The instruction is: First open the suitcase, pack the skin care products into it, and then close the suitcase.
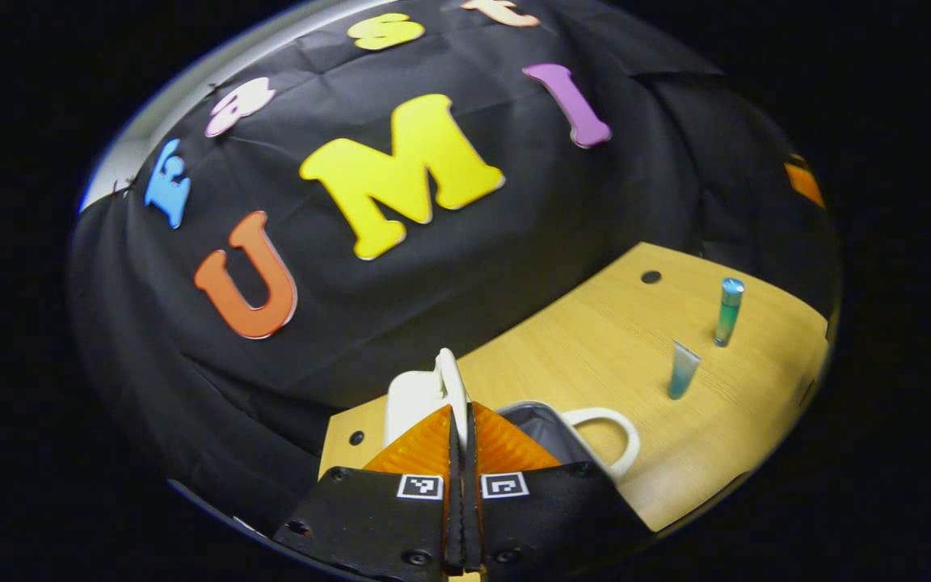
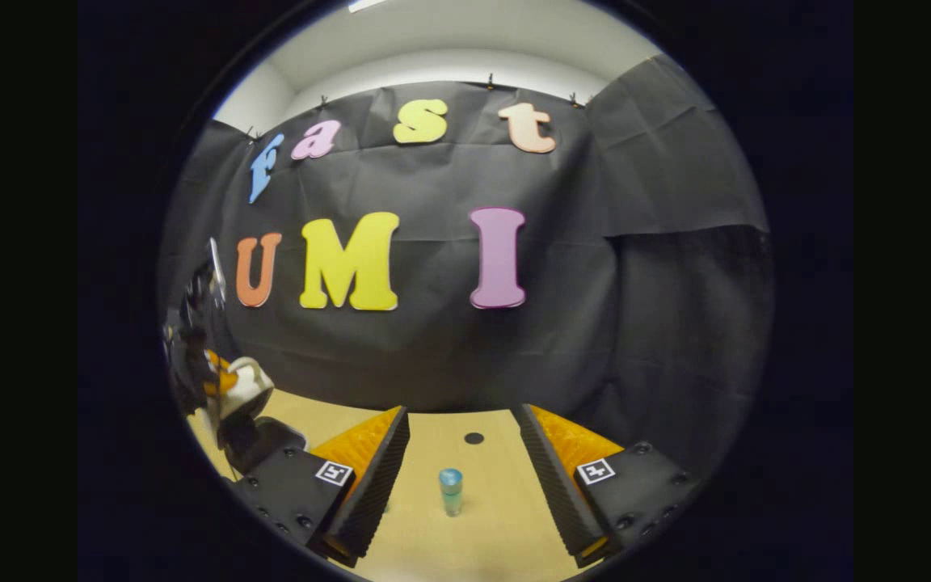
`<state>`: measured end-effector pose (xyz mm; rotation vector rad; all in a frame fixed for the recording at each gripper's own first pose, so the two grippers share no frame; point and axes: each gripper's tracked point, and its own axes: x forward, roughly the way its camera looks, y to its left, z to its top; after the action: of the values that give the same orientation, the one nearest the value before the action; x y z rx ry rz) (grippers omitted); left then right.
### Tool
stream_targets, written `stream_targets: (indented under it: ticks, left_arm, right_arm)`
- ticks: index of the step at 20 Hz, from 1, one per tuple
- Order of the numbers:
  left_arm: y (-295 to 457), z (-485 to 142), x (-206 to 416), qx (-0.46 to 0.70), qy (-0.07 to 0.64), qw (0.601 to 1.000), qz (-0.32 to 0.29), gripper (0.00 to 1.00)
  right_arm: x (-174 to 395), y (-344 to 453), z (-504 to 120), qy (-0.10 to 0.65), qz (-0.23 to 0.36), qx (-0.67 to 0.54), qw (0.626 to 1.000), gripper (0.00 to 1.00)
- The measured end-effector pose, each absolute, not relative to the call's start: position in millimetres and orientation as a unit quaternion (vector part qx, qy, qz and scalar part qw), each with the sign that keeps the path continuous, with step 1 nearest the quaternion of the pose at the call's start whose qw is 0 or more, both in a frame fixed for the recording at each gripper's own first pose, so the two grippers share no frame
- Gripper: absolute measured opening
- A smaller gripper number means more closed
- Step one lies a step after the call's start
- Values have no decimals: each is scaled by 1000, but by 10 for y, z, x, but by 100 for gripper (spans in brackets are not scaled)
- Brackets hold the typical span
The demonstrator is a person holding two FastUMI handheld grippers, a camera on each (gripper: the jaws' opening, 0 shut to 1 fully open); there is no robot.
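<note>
Left gripper (image 1: 461, 428): fingers pressed together, apparently pinching the edge of the white suitcase's (image 1: 421, 396) raised lid; whether both fingers bear on it cannot be told. Grey lining and a white handle (image 1: 607, 436) sit just right of the fingers. Suitcase lies at the near corner of the wooden table (image 1: 595, 347). Right gripper (image 2: 461, 453): jaws spread wide, holding nothing, with an upright teal bottle (image 2: 450, 491) standing between the fingers, touching neither. In the left gripper view, a teal tube (image 1: 683, 369) stands near that bottle, well apart from the suitcase.
</note>
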<state>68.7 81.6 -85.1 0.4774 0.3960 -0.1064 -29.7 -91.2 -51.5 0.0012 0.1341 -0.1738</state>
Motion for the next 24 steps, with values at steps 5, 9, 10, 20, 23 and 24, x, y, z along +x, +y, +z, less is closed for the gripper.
stream_targets:
  ticks: [5, 9, 10, 20, 23, 24]
  left_arm:
    - [2509, -806, 785, 172, 164, 968, 76, 4]
    - [3501, -1359, 718, 131, 185, 966, 126, 4]
    - [3725, -1539, 676, 116, 197, 963, 141, 5]
    - [4081, -3276, 716, -66, 338, 923, 171, 16]
    - [4177, -3321, 641, -63, 345, 917, 190, 26]
    - [4221, -3295, 627, -58, 346, 916, 193, 35]
  right_arm:
    - [-252, -484, -500, 75, -53, -18, 996, 81]
    - [-295, -266, -504, 85, -35, -56, 994, 82]
    - [-313, -234, -505, 88, -32, -67, 993, 81]
    - [-269, 61, -561, 118, -39, -97, 987, 82]
    - [-213, 93, -570, 120, -41, -87, 988, 82]
    - [-184, 115, -565, 120, -40, -83, 989, 81]
